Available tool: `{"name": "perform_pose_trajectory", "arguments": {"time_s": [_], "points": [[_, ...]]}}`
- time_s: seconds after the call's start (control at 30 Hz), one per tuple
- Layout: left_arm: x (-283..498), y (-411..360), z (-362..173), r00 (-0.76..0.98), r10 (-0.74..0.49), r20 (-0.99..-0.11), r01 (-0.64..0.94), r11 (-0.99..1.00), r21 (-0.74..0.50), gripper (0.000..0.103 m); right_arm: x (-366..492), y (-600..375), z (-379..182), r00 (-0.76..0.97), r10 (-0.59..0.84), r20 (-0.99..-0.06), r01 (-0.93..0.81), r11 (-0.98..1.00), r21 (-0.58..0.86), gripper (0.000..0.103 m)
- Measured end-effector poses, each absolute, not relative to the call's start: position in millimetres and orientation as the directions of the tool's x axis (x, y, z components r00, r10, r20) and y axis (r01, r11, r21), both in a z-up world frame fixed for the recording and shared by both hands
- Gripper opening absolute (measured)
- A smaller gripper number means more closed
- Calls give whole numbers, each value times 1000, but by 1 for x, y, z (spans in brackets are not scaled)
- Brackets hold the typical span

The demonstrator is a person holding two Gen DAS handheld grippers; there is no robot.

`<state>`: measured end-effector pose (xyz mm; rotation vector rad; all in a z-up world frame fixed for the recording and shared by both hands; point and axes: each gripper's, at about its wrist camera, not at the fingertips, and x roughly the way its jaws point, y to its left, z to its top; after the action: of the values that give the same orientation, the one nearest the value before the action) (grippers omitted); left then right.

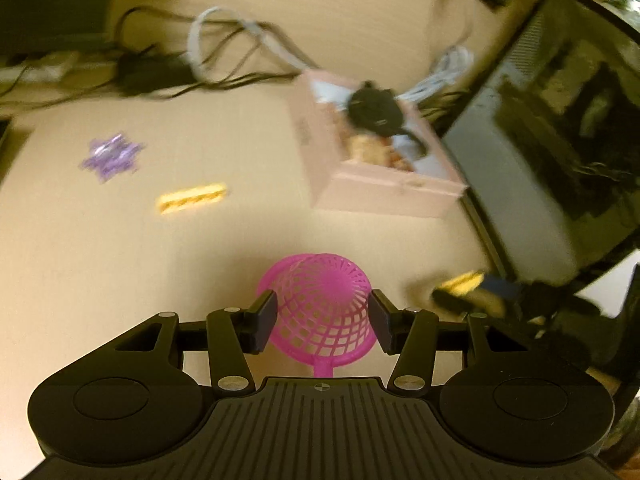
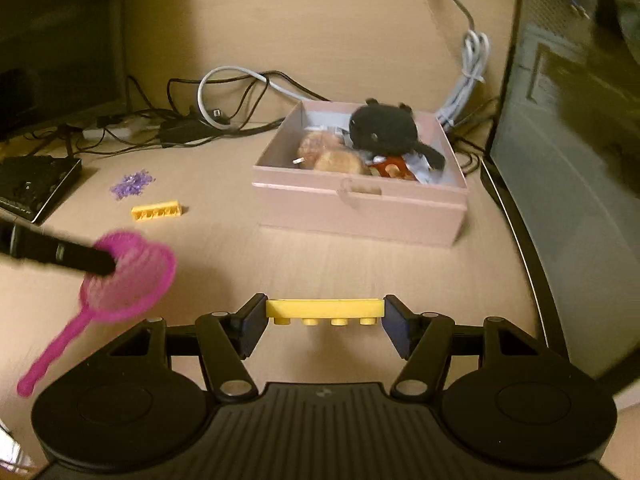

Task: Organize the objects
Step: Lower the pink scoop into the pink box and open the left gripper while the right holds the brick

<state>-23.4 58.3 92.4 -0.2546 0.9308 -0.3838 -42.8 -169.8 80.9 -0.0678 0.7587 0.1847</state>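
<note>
The left gripper point(image 1: 323, 316) clamps a pink mesh strainer point(image 1: 326, 304) by its bowl. The right gripper point(image 2: 324, 322) pinches a yellow brick point(image 2: 323, 309) end to end above the table point(image 2: 360, 272). The pink box point(image 2: 360, 208) sits at twelve o'clock, another yellow brick point(image 2: 157, 211) at ten.

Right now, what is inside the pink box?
Inside the pink box: a black plush toy, two brownish round items and something red. Anything beneath them is hidden.
</note>
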Motion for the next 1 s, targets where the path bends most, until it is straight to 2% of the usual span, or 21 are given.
{"name": "perform_pose_trajectory", "arguments": {"time_s": [0.07, 0.17, 0.33, 0.53, 0.57, 0.67, 0.73, 1.0], "points": [[-16, 48, 105, 565, -415, -713, 236, 909, -343, 55, -49, -178, 81, 729, 131, -671, -184, 983, -8, 63], [9, 37, 132, 604, -448, -660, 252, 892, -375, 55, -59, -190, 83, 746, 121, -655, -167, 986, -8, 63], [59, 7, 183, 730, -450, -515, 298, 887, -353, 55, -77, -209, 88, 774, 105, -624, -132, 991, 3, 63], [116, -36, 180, 793, -474, -383, 333, 863, -380, 56, -89, -226, 87, 776, 81, -625, -82, 996, 28, 62], [127, -43, 170, 794, -458, -400, 314, 872, -374, 55, -90, -226, 86, 775, 78, -627, -83, 996, 22, 62], [164, -62, 125, 725, -437, -533, 269, 891, -365, 54, -94, -226, 84, 771, 71, -633, -93, 996, -2, 62], [172, -65, 103, 716, -396, -575, 225, 910, -348, 54, -95, -226, 84, 771, 70, -634, -105, 994, -19, 62], [138, -8, 99, 754, -375, -540, 139, 894, -427, 54, -62, -229, 93, 794, 91, -601, -137, 990, -31, 63]]}}
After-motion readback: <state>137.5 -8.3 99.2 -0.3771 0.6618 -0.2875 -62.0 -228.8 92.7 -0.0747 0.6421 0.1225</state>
